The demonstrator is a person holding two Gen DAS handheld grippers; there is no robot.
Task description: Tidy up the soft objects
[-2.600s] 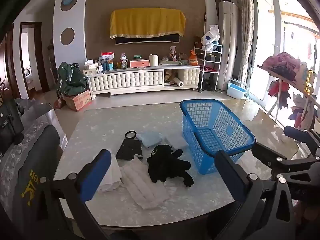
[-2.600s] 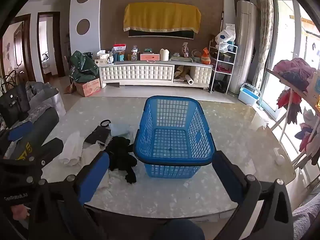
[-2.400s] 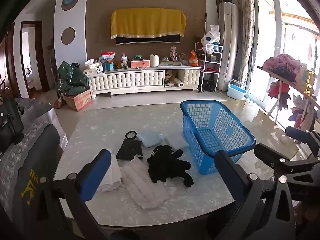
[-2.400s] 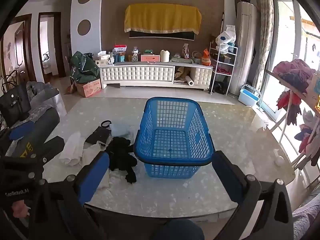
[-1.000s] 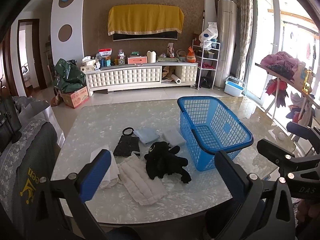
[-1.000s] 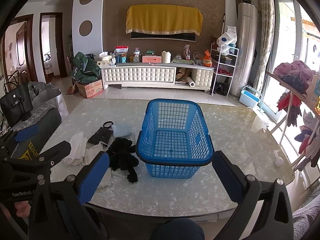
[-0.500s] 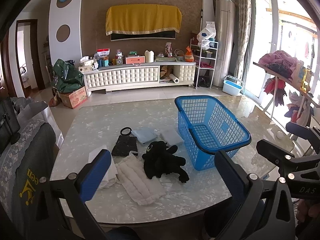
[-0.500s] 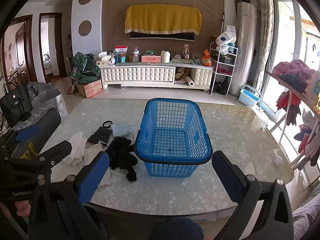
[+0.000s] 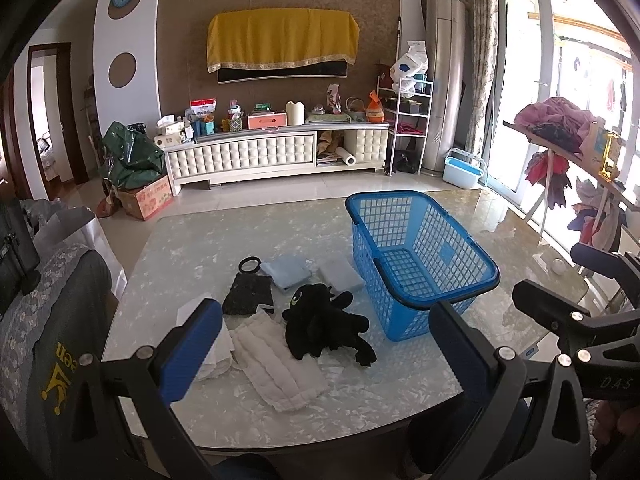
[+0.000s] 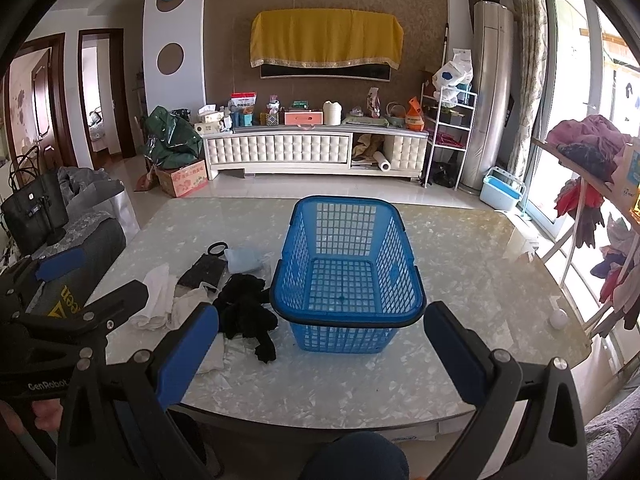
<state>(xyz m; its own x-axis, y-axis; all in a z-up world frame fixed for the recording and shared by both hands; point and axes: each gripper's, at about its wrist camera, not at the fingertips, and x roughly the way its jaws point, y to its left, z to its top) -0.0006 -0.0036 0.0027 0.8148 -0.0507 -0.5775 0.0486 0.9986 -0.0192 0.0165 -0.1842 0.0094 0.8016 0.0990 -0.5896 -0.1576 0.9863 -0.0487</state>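
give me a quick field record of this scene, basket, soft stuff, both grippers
basket: blue basket, empty, upright on the marble table
soft items: black plush toy, white cloths, light blue folded cloths, dark pouch, all on the table beside the basket
left gripper: open, holding nothing
right gripper: open, holding nothing
task progress: nothing in basket yet

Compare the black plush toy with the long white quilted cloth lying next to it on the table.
The black plush toy is bulky and lumpy, limbs sprawled; the long white quilted cloth lies flat as a strip. The toy is dark with a pale eye patch; the cloth is plain white. The toy sits nearer the blue plastic basket. Both rest on the marbled table, ungripped.
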